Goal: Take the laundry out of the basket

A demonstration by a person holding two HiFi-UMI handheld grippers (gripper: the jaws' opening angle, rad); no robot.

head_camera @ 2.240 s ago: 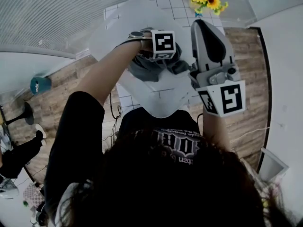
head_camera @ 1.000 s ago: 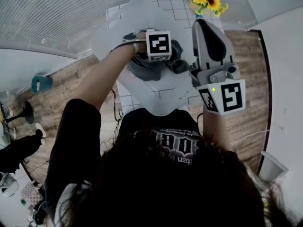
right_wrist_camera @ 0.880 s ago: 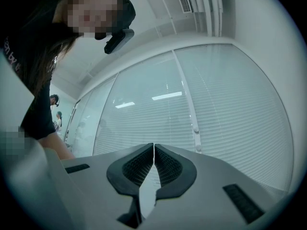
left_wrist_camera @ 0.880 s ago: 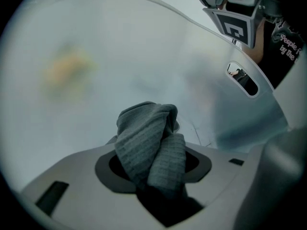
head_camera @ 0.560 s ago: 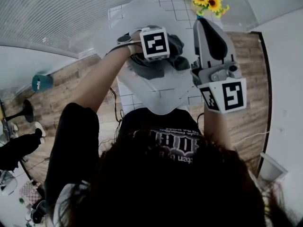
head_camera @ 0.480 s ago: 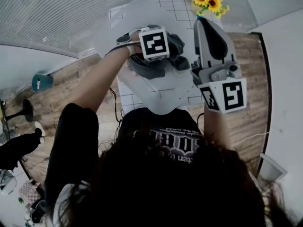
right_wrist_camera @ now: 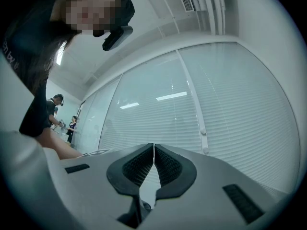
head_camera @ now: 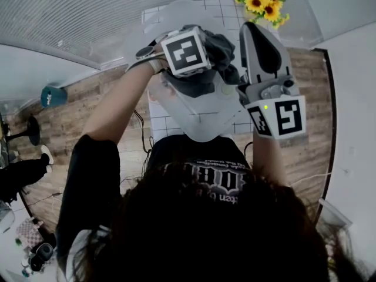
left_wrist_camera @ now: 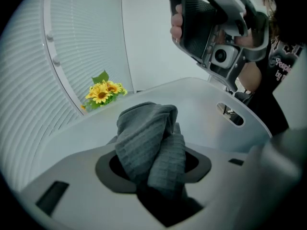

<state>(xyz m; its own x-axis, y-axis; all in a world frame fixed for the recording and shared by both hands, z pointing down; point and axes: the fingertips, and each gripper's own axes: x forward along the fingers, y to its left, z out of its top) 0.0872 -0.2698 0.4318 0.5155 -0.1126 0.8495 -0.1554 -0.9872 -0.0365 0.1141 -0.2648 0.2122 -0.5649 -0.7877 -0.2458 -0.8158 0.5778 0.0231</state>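
My left gripper (left_wrist_camera: 153,171) is shut on a grey ribbed towel (left_wrist_camera: 146,145), which bunches up between the jaws and hides the pads. In the head view its marker cube (head_camera: 185,51) sits above the white laundry basket (head_camera: 202,122), with the grey towel (head_camera: 220,46) hanging beside it, lifted over the basket's inside. The basket's rim and handle slot (left_wrist_camera: 232,116) lie just behind the towel. My right gripper (head_camera: 248,31) is held to the right of the basket, pointing away and slightly upward. Its jaws are shut with nothing between them (right_wrist_camera: 154,147).
A bunch of sunflowers (head_camera: 263,2) stands beyond the basket, also seen as sunflowers (left_wrist_camera: 103,92) by the window blinds (right_wrist_camera: 230,109). Wood floor (head_camera: 76,107) lies on both sides. A teal object (head_camera: 54,95) sits at the left. People (right_wrist_camera: 53,113) stand far off.
The left gripper has risen with the grey towel, pulling it up out of the basket and towards the camera. The right gripper has stayed where it was.
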